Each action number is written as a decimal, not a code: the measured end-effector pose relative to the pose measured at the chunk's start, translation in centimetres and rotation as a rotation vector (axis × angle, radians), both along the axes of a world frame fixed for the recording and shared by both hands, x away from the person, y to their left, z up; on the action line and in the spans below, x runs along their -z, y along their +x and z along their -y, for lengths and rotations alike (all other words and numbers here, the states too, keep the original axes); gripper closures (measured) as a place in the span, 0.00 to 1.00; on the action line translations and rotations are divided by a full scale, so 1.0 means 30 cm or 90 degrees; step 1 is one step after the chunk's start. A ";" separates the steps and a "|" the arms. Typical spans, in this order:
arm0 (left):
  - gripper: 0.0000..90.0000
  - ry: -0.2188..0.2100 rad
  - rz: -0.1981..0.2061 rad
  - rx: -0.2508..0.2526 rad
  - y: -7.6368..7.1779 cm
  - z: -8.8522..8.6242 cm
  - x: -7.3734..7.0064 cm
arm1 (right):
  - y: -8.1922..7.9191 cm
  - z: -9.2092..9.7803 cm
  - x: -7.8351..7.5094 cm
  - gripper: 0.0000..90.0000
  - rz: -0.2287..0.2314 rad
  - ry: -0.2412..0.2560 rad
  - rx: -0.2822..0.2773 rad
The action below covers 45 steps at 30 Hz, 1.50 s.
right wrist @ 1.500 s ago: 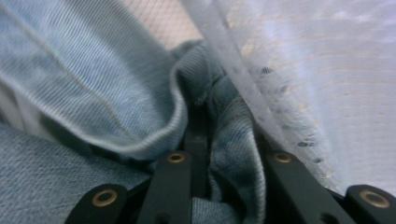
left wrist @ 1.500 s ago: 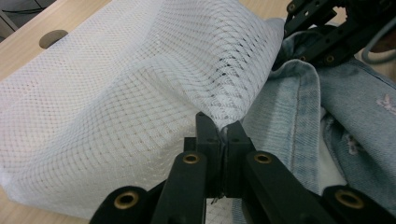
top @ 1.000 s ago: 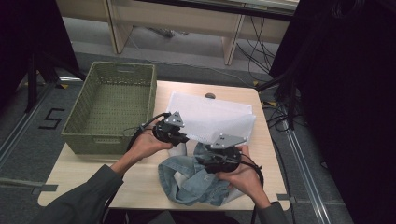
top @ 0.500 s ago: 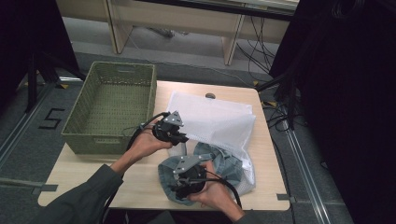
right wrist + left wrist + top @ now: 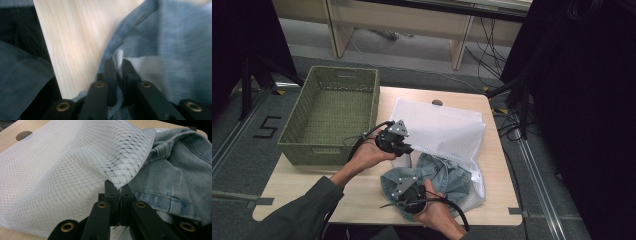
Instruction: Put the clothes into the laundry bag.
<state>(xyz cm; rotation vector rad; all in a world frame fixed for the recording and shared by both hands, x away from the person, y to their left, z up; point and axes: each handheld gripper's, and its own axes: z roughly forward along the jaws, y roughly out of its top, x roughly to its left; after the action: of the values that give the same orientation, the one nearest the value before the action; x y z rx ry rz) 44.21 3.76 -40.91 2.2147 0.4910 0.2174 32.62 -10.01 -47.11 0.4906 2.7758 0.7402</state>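
Denim garment is soft and limp; right gripper fingers pinch its hem, left gripper fingers pinch the light mesh bag edge.

A mesh bag is spread across the far right part of the table, with a woven basket placed to its left at the table's left edge. A denim garment is laid in front of the bag, partly tucked under the bag's near edge. The left gripper is positioned at the bag's near left corner, between basket and garment, and the right gripper is set on the garment's near left part.
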 end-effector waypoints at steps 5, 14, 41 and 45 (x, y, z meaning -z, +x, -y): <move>0.98 -0.001 0.003 0.006 -0.007 0.005 -0.006 | 0.041 0.104 -0.137 0.97 0.062 0.059 0.051; 0.98 0.026 0.023 0.028 -0.016 0.013 -0.027 | 0.159 0.286 -0.191 0.97 0.069 0.086 0.199; 0.98 -0.020 -0.011 0.024 -0.019 -0.021 -0.037 | 0.306 0.257 -0.097 0.97 0.078 0.116 0.275; 0.97 -0.028 -0.020 0.017 -0.026 -0.016 -0.023 | 0.304 0.275 -0.113 0.97 0.072 0.152 0.285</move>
<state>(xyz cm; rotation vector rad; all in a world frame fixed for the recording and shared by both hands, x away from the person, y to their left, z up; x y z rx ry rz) 43.42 4.24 -40.22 2.1828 0.4793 0.1567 41.74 -18.26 -43.70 1.0362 2.3537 0.9496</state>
